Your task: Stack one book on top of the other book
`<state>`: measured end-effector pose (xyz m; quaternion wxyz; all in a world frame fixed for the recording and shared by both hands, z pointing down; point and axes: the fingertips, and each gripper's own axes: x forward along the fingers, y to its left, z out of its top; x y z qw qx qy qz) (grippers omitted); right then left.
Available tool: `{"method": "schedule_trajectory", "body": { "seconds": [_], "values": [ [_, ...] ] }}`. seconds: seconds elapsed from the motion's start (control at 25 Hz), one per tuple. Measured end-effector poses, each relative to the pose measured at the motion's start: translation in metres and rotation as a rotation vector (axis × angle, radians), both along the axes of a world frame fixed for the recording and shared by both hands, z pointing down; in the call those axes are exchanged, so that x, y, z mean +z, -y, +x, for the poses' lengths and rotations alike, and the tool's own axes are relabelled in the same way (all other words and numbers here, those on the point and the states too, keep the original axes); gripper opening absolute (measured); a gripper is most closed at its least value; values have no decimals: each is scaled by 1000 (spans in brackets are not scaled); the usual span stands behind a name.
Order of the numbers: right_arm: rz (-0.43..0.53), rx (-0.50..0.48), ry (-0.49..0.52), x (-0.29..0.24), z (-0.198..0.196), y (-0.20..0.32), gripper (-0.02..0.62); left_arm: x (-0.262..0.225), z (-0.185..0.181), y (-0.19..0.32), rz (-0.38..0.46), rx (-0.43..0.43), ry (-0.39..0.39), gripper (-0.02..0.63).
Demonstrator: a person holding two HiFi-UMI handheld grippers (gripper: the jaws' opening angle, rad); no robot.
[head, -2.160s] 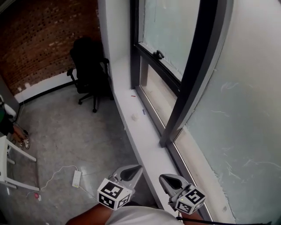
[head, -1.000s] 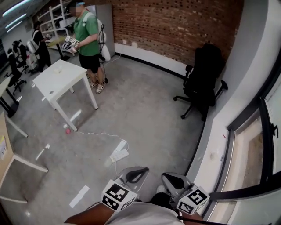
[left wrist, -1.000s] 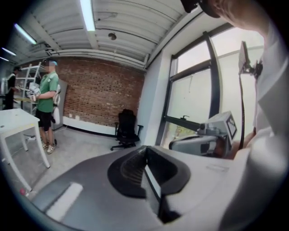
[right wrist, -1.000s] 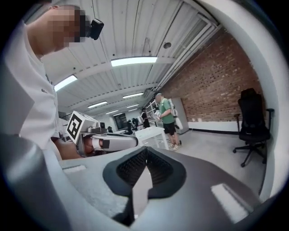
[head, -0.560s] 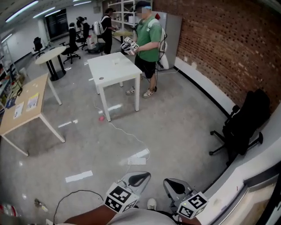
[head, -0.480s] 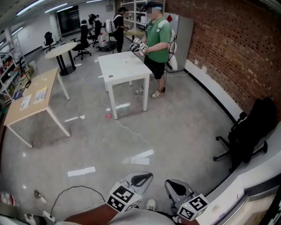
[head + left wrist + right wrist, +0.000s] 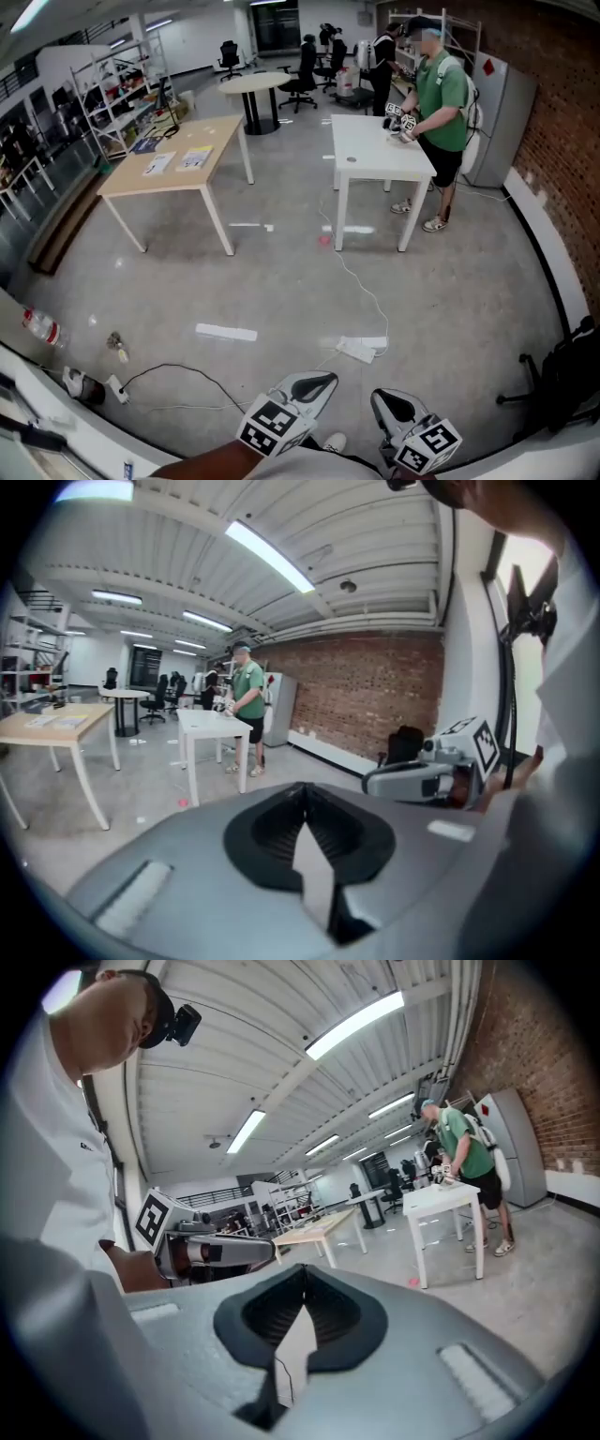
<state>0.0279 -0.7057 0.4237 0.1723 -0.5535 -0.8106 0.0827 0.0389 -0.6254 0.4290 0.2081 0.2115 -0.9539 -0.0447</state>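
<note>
A: How far is the stacking?

B: By my judgement it is not begun. No view shows a book for certain, so I cannot say where the books are. On the wood table (image 7: 173, 173) lie two flat pale things (image 7: 159, 164), side by side and not touching. They are too small to tell if they are the books. Nothing is stacked there.

A: And the grippers?

B: The left gripper (image 7: 317, 382) has its jaws pressed together with nothing between them; its own view shows this clearly. The right gripper (image 7: 389, 405) is the same, closed and empty. Both are low, near the person's body, over the floor (image 7: 281, 281) and well apart from every table.

A: Please count.

B: Two grippers. Three tables: the wood table, a white table (image 7: 380, 155) and a round table (image 7: 255, 82). One person in green (image 7: 439, 89) stands at the white table. One power strip (image 7: 361, 350) lies on the floor.

A: What is left?

B: Everything, I think: to reach the books, grip one, and lay it on the other.
</note>
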Motion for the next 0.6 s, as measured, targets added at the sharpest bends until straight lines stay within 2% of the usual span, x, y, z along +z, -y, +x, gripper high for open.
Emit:
{"method": "schedule_trajectory", "body": {
  "seconds": [0.36,0.6],
  "values": [
    [15,-267,25,-3,26,-63,2,-3,61,-69,1,-322,1,6],
    [28,-377,3,0,37,-100,2,4,93,-102,11,-465,-40,6]
  ]
}}
